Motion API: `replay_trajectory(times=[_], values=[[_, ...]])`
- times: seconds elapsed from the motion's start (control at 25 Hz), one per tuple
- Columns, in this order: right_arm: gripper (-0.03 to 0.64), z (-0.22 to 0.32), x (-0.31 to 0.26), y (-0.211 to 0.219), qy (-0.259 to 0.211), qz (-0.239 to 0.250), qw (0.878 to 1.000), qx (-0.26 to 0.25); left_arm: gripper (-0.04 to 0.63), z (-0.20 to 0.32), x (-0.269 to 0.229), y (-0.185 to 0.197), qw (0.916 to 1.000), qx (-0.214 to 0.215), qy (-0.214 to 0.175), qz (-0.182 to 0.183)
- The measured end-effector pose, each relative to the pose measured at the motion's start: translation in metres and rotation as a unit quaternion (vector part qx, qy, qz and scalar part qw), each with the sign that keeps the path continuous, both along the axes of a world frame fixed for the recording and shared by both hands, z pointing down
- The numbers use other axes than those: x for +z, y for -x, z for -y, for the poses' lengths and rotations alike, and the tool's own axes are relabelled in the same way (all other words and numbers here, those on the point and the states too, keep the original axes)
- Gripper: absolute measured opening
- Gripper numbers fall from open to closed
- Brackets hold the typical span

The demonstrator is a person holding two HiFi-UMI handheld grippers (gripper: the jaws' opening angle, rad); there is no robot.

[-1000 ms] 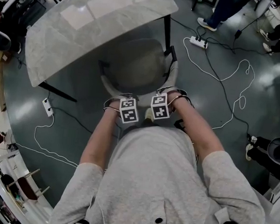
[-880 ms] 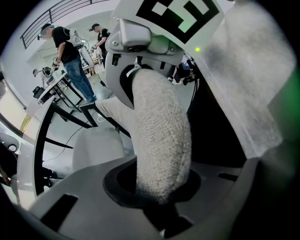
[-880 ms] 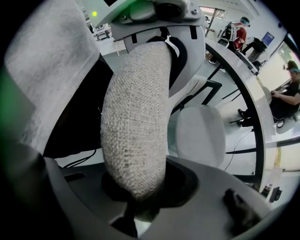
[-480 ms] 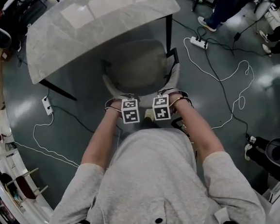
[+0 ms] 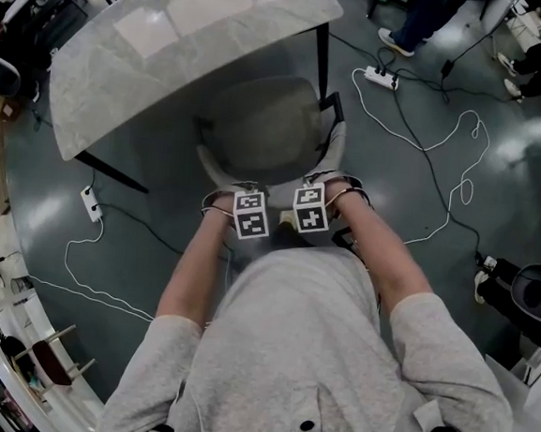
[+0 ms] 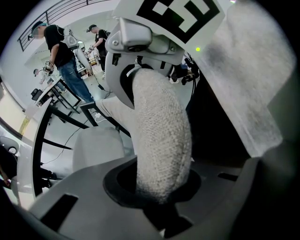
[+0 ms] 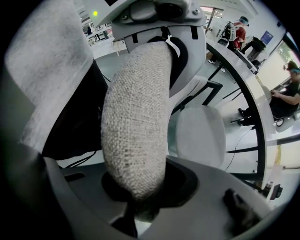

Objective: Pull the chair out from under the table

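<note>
1. Since both of my grippers are down at the chair [image 5: 259, 129], quick rundown: left gripper [image 5: 246, 202] and right gripper [image 5: 308, 200] sit side by side, almost touching, on top of the backrest.
2. Left gripper: jaws clamped on the backrest rim [image 6: 161, 140]. That nubbly light fabric roll comes straight out from between them and fills the gap. The other gripper's marker cube is just ahead on the same rim.
3. Right gripper: same deal, jaws squeezed onto the rim [image 7: 136, 126], with the fabric packed right between them.
4. The seat [image 6: 96, 150] is past the rim and lower than both grippers. It's pale and rounded. It shows off to the left in the left gripper view, and to the right [image 7: 201, 136] in the right gripper view.
5. The table [image 5: 174, 33] has a light marble-look top. It's beyond the seat and well apart from my grippers. The seat's far edge sits under the table's near edge.
6. Out past my right gripper, a white power strip [image 5: 381, 79] and a loopy white cable [image 5: 446, 146] lie on the dark floor [image 5: 157, 219].
</note>
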State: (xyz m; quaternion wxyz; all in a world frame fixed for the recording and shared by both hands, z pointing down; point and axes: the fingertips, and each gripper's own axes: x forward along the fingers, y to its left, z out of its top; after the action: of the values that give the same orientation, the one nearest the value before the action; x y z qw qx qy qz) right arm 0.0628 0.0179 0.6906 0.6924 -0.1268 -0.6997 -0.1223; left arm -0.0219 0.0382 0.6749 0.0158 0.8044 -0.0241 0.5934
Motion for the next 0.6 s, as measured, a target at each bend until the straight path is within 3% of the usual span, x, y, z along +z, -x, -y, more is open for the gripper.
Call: replay_trajectory(times=[0.6], values=[[0.087, -0.030, 0.001, -0.003, -0.001, -0.001, 1.000, 0.002, 0.091, -0.029, 0.001, -0.004, 1.0000, 0.002, 0.000, -0.001]])
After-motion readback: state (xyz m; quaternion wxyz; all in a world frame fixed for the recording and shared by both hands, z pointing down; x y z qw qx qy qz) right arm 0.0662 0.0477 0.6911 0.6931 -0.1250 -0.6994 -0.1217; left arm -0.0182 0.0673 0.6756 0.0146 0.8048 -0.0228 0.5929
